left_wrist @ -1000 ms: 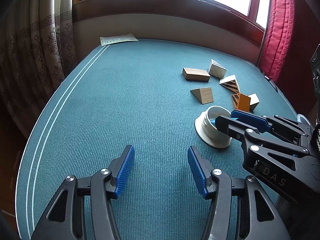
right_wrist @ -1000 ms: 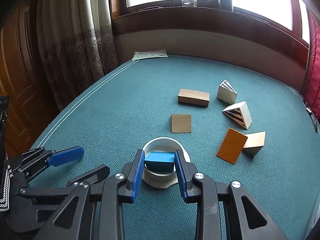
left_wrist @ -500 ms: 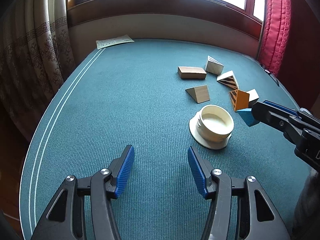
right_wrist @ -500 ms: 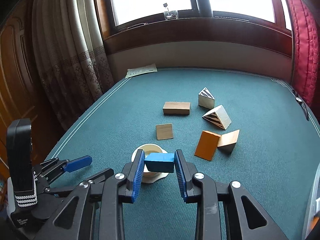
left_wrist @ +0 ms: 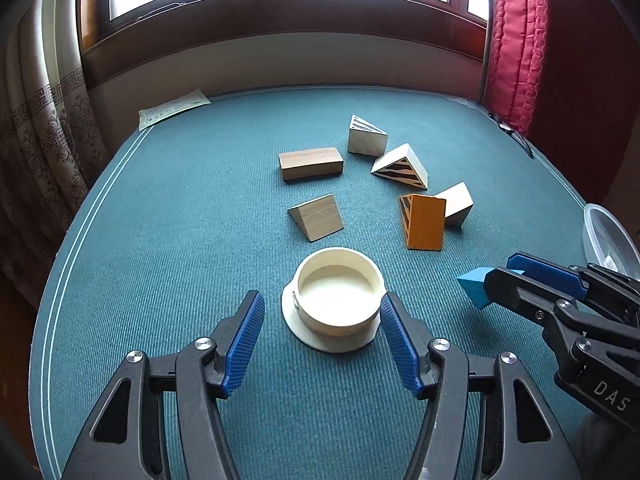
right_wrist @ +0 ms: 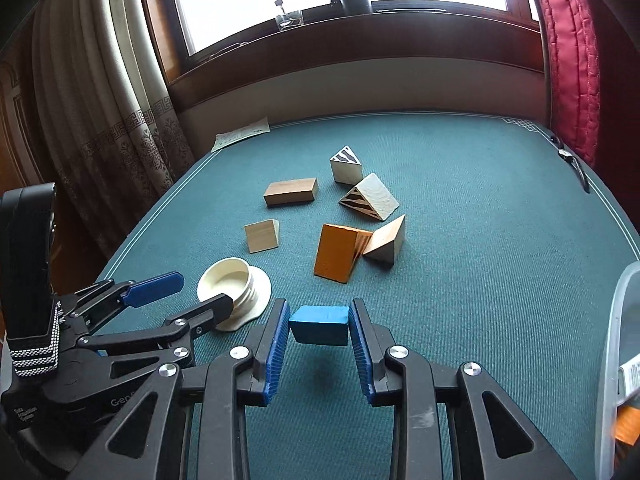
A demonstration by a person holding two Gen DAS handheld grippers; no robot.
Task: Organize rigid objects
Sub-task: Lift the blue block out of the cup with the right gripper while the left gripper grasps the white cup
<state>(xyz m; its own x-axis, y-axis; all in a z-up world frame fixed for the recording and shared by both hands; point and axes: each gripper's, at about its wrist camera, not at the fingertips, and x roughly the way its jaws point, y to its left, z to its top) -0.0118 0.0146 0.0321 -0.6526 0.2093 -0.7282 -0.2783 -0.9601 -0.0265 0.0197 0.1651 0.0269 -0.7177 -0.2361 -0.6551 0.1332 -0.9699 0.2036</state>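
My right gripper (right_wrist: 319, 330) is shut on a blue block (right_wrist: 320, 324) and holds it above the green table; the block also shows in the left wrist view (left_wrist: 474, 287). My left gripper (left_wrist: 322, 320) is open, with its fingers on either side of a cream cup (left_wrist: 338, 298) that stands on the table (left_wrist: 180, 220). The cup also shows in the right wrist view (right_wrist: 228, 282). Several wooden blocks lie beyond it: a brown bar (left_wrist: 311, 163), a brown wedge (left_wrist: 318, 217), an orange block (left_wrist: 424, 222) and striped prisms (left_wrist: 400, 166).
A clear plastic container (right_wrist: 618, 364) stands at the table's right edge, also in the left wrist view (left_wrist: 604, 236). A paper sheet (left_wrist: 172, 107) lies at the far left corner. Curtains hang left and right of the window wall.
My right gripper has lifted the blue block out of the cup and carried it to the right. My left gripper has moved right and forward, so that its fingers flank the cup.
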